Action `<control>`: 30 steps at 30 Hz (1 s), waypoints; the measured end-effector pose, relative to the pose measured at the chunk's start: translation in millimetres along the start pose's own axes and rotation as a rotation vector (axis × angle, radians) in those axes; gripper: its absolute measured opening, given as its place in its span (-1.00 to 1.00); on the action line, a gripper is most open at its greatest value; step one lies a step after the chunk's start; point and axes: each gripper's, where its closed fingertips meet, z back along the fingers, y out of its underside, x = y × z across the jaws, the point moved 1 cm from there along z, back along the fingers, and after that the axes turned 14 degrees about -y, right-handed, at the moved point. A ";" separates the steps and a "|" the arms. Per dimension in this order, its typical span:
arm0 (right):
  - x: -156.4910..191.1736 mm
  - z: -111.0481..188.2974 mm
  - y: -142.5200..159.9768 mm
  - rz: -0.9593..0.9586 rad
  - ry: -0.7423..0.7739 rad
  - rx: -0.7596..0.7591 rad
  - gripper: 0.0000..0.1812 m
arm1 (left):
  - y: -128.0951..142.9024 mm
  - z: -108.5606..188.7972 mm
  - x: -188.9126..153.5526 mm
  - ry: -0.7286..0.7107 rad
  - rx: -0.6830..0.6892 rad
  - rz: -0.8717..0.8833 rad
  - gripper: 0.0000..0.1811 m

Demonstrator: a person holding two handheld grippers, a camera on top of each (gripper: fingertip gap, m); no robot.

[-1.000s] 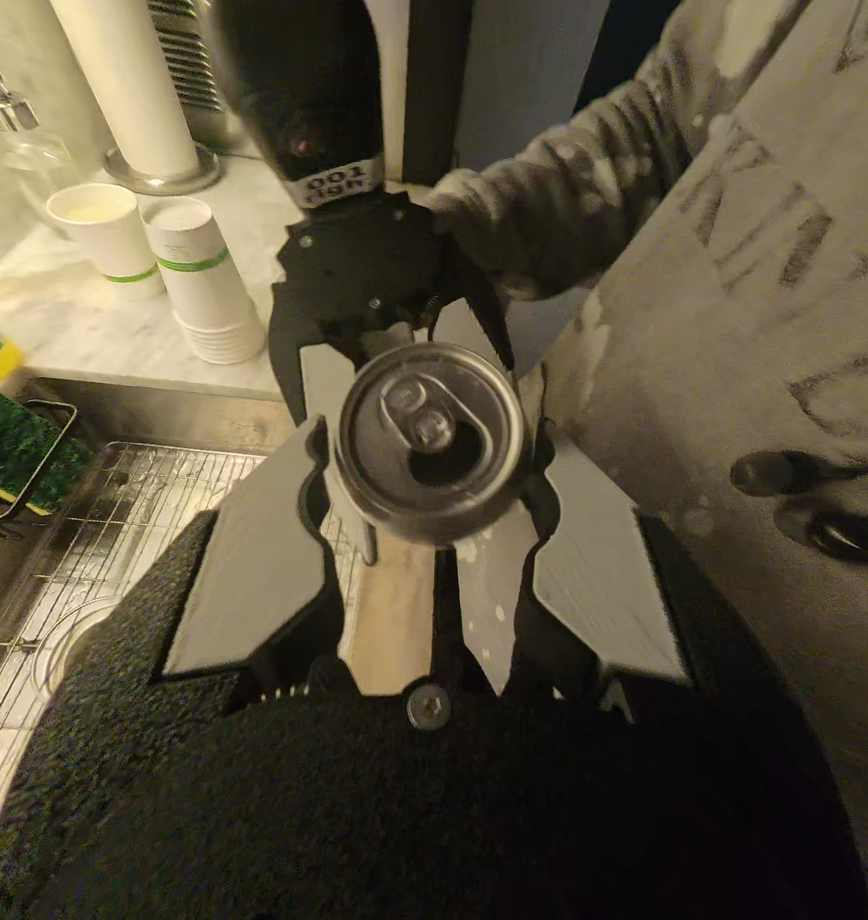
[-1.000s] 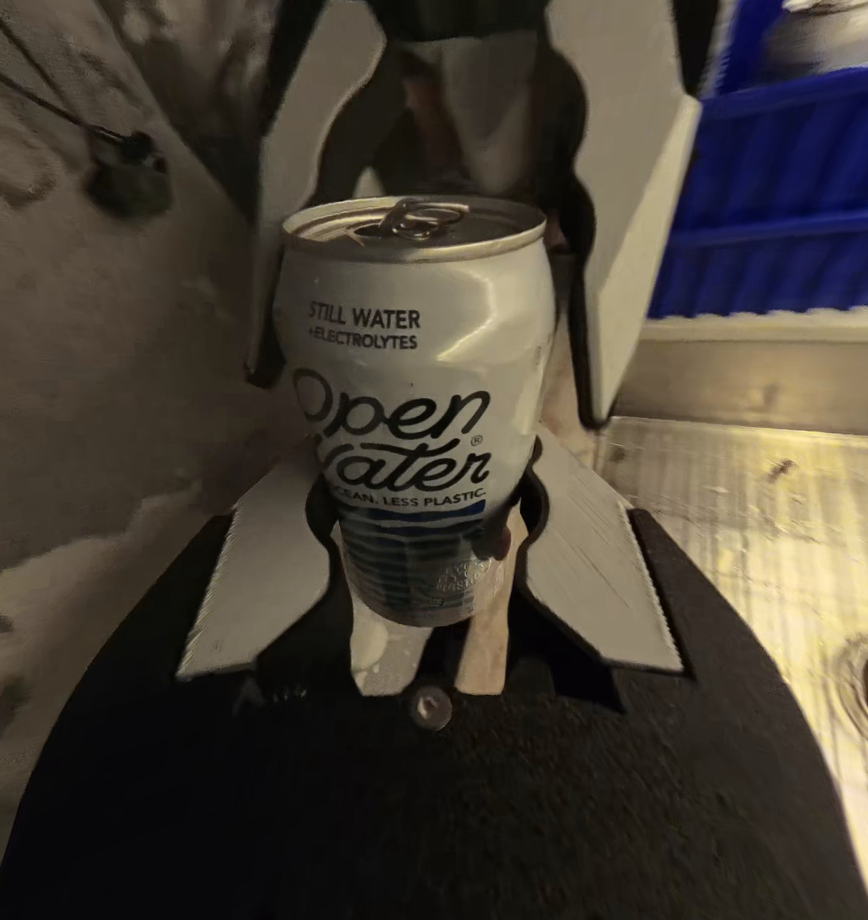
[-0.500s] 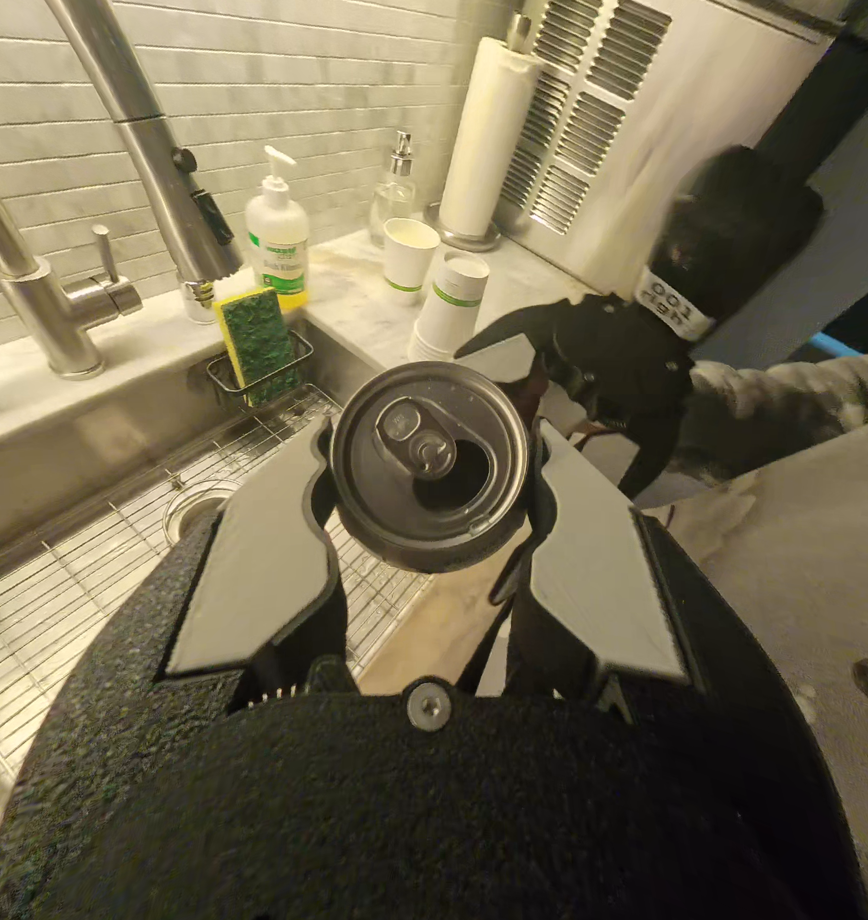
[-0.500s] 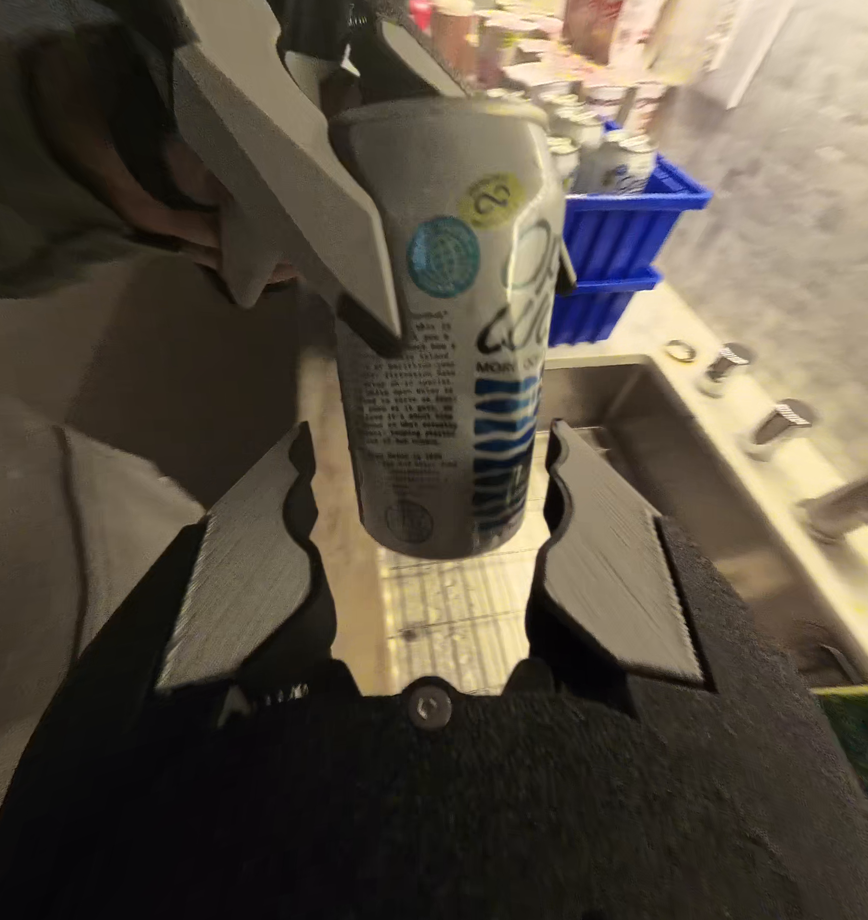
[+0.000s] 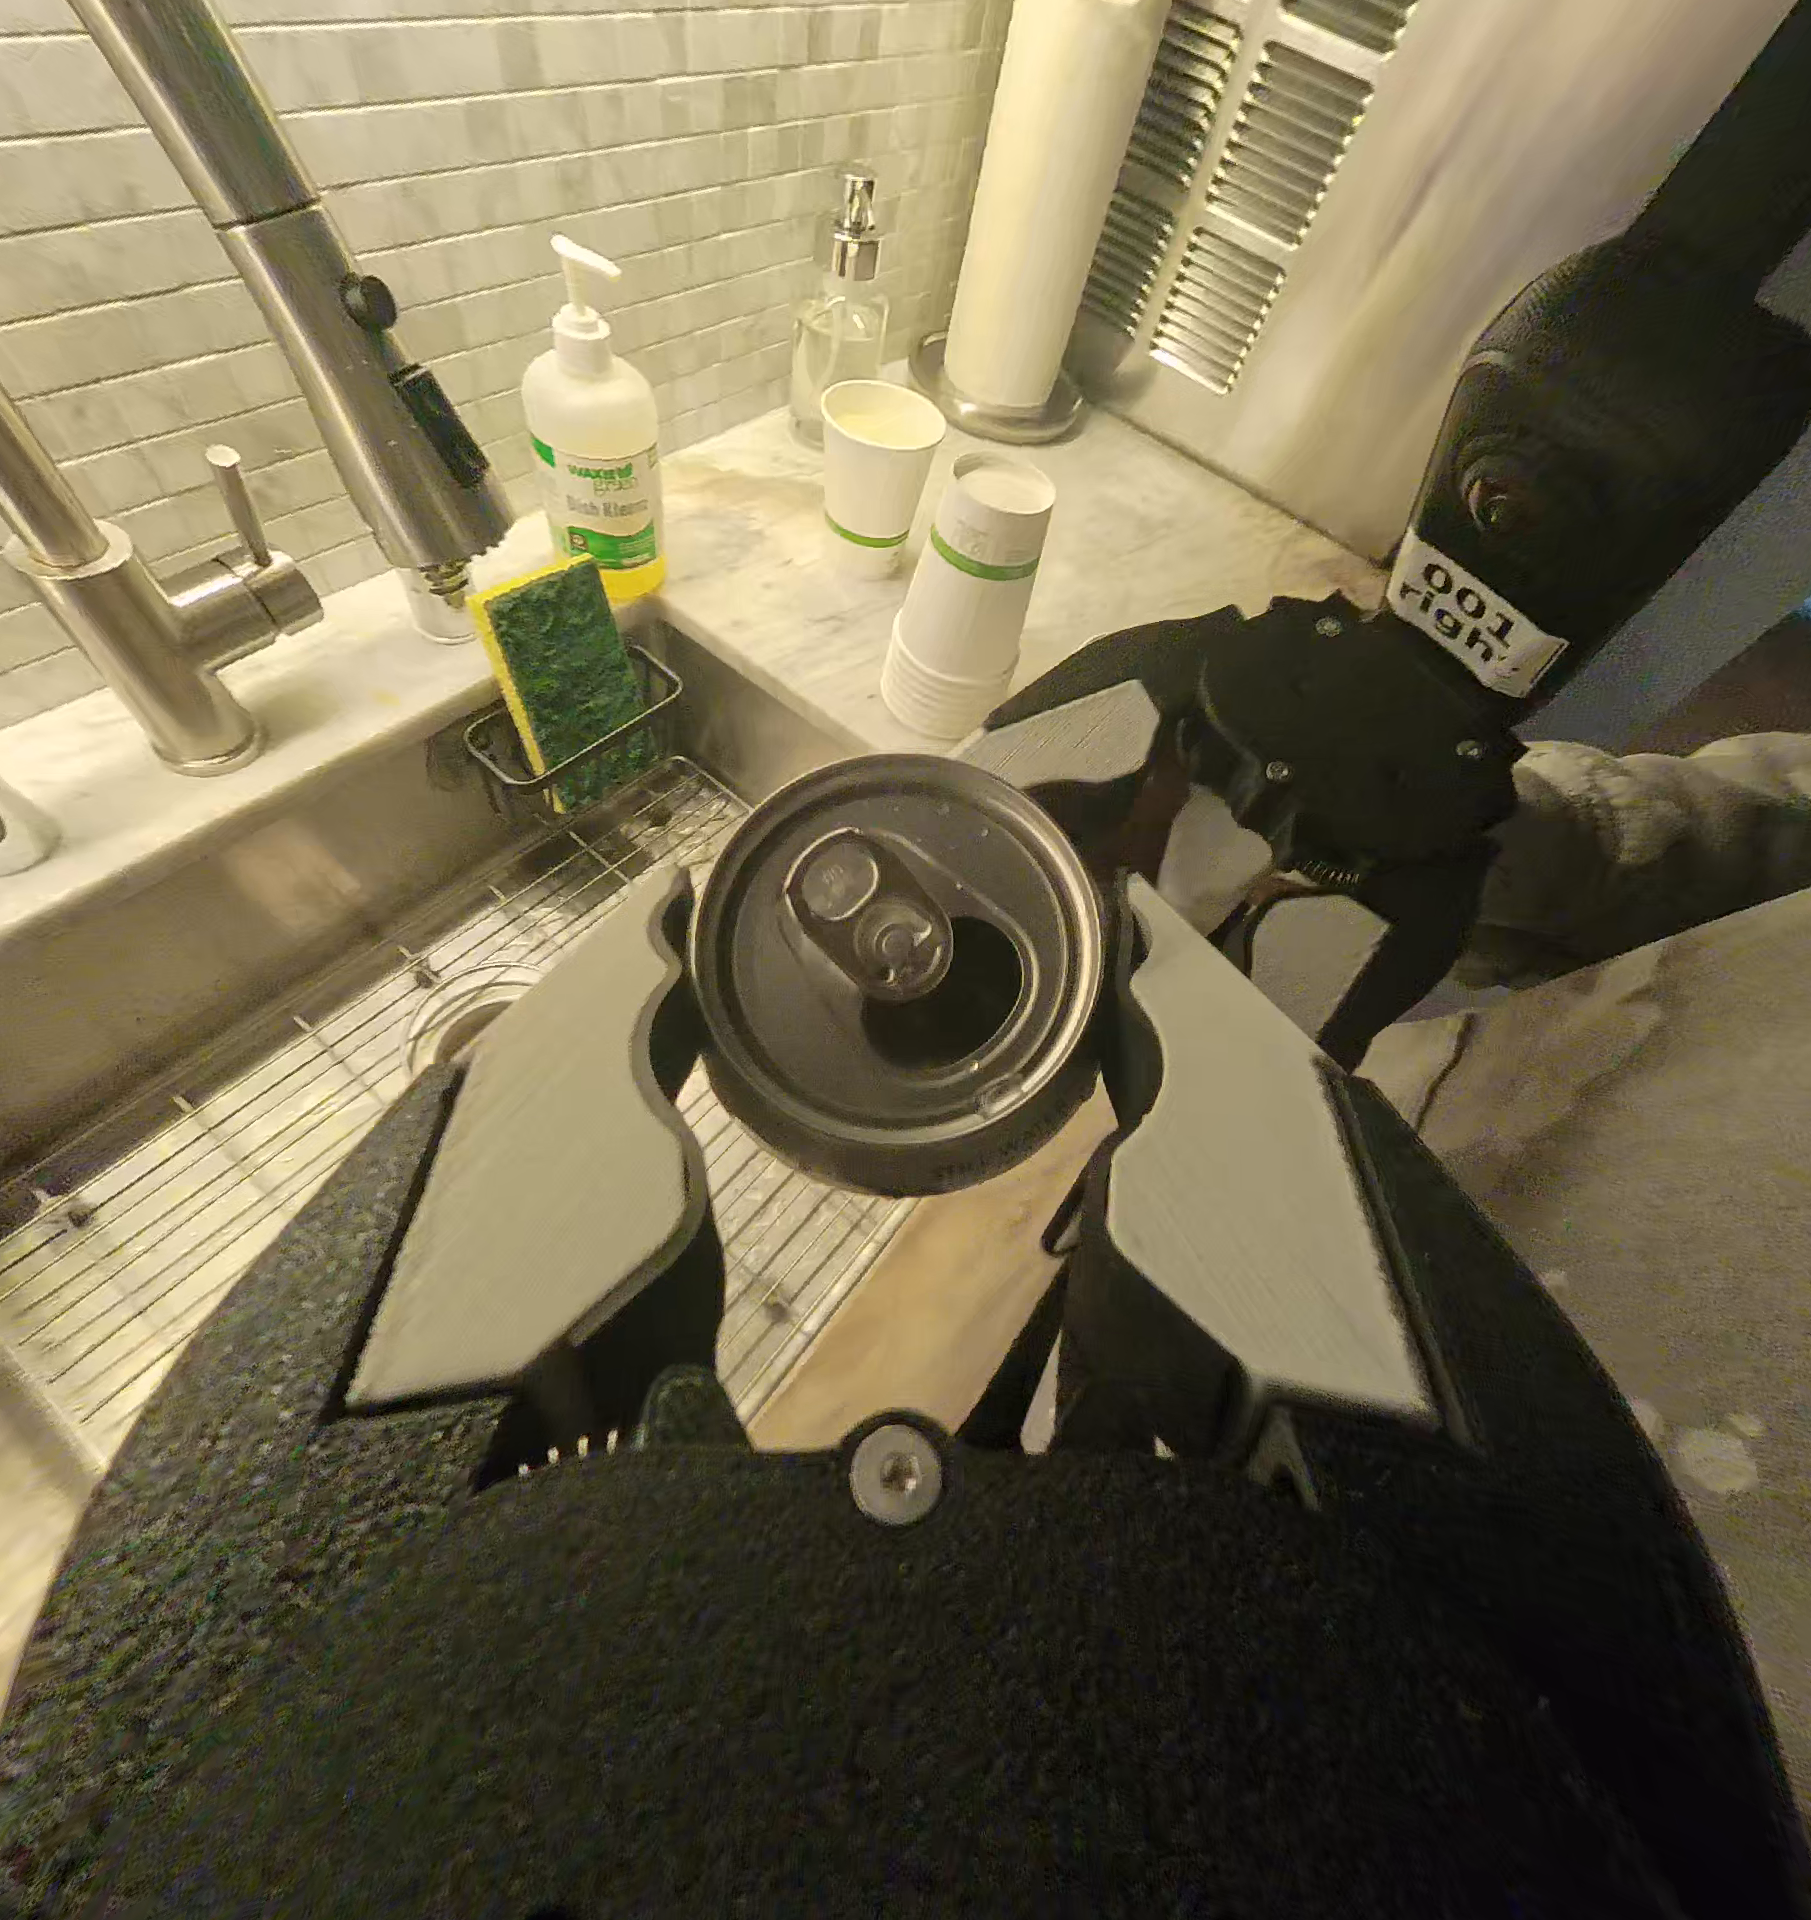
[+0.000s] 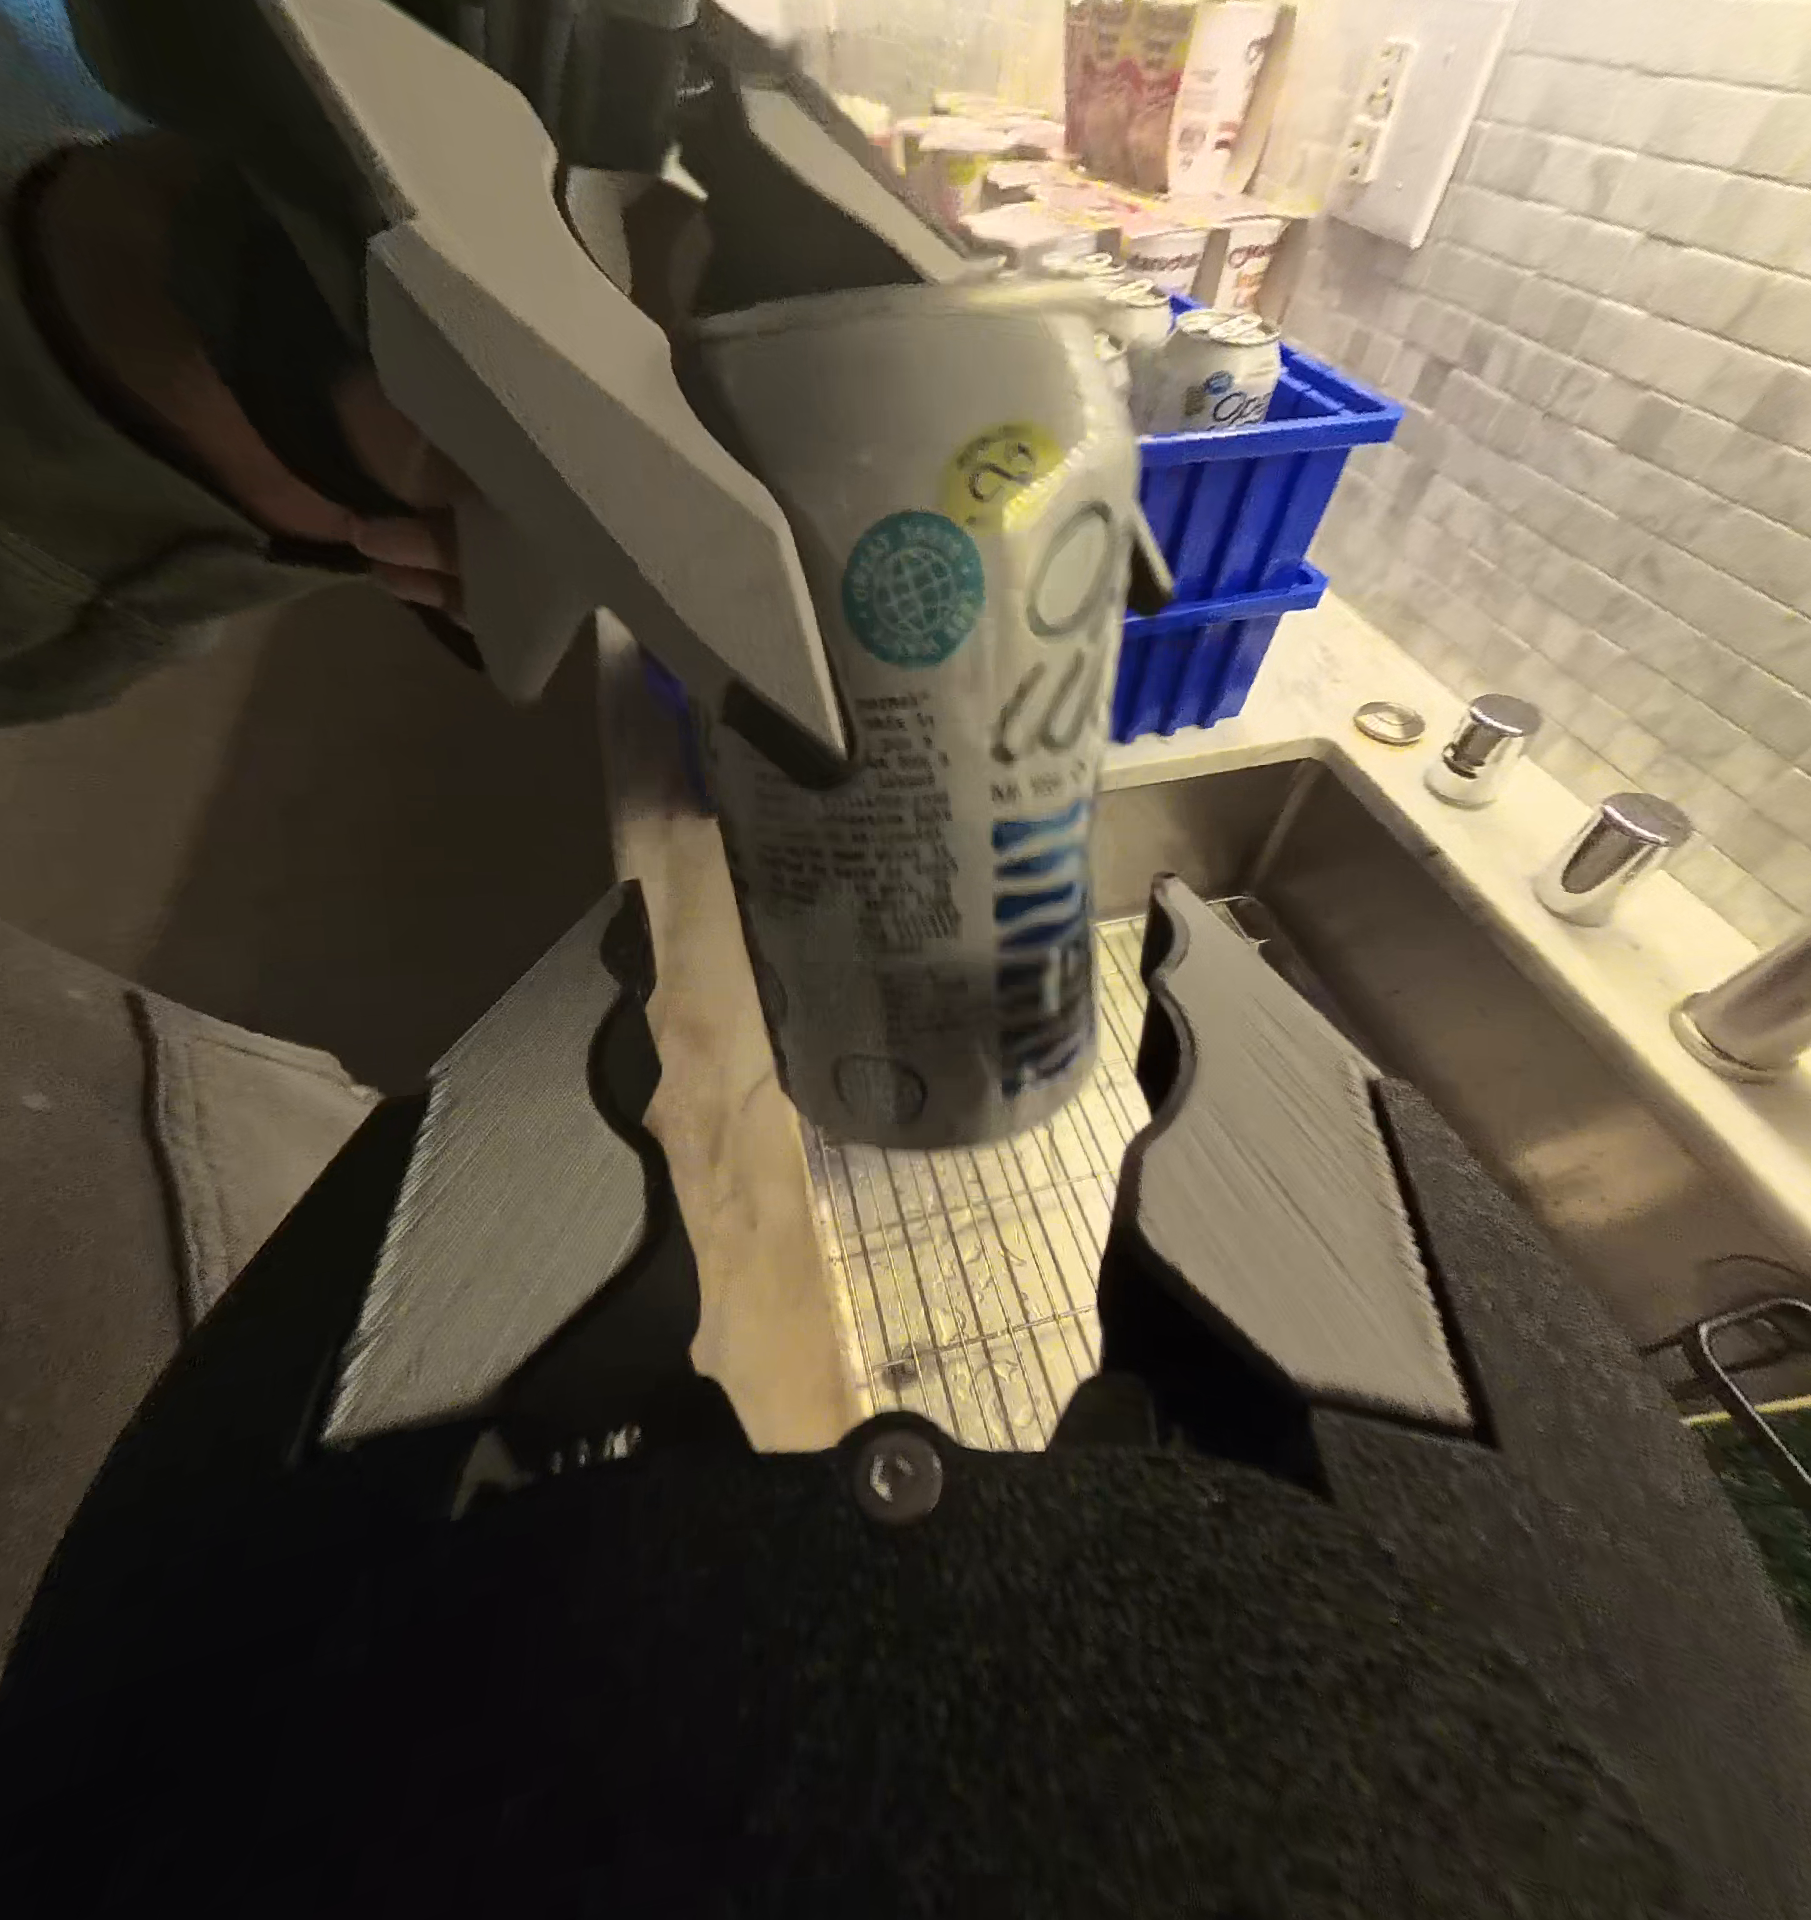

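Because the can (image 5: pixel 896 971) fills the gap between the left gripper (image 5: pixel 896 997) fingers, its body is hidden in the left wrist view; only the opened top with its pull tab shows, the lower wall cut off behind the rim. The left gripper's jaws are clamped narrowly on the can's upper part, which the right wrist view shows plainly: the can (image 6: pixel 922 727), white with blue bands and round stickers, hangs tilted over the sink (image 6: pixel 1400 935), its print blurred and hard to make out. The right gripper (image 6: pixel 896 997) stands just below and around the can's base with its jaws wide apart, neither finger touching it as far as can be told.

Around them, the left wrist view shows a wire grid (image 5: pixel 257 1122) on the sink floor, a tall faucet (image 5: pixel 288 260), a green-and-yellow sponge (image 5: pixel 563 691) in a wire caddy, a soap bottle (image 5: pixel 594 436), a clear pump dispenser (image 5: pixel 841 332), an upright paper cup (image 5: pixel 875 488), a stack of upturned cups (image 5: pixel 968 603) and a paper towel roll (image 5: pixel 1046 197). The right gripper (image 5: pixel 1140 831) shows there beyond the can, partly behind it.

Only the right wrist view shows the blue bins (image 6: pixel 1244 540) stacked on the counter, holding more cans, and the person's hand (image 6: pixel 381 520) gripping the left gripper's handle.
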 end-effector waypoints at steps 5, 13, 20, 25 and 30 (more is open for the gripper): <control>-10.5 30.6 22.9 -0.105 0.074 -0.043 0.04 | -4.6 28.9 50.0 -0.173 0.007 -0.001 -0.14; -25.0 90.5 59.0 -0.323 0.195 -0.139 -0.10 | -0.5 159.1 215.8 -0.626 0.106 0.028 -0.13; -25.4 102.4 69.4 -0.381 0.216 -0.156 -0.15 | 68.4 206.4 304.7 -0.659 0.253 0.131 -0.13; -20.9 93.0 71.1 -0.384 0.210 -0.143 -0.18 | 131.0 191.1 321.3 -0.688 0.371 0.115 -0.12; -20.5 84.8 73.4 -0.378 0.210 -0.108 -0.19 | 158.7 176.4 327.4 -0.710 0.405 0.087 -0.12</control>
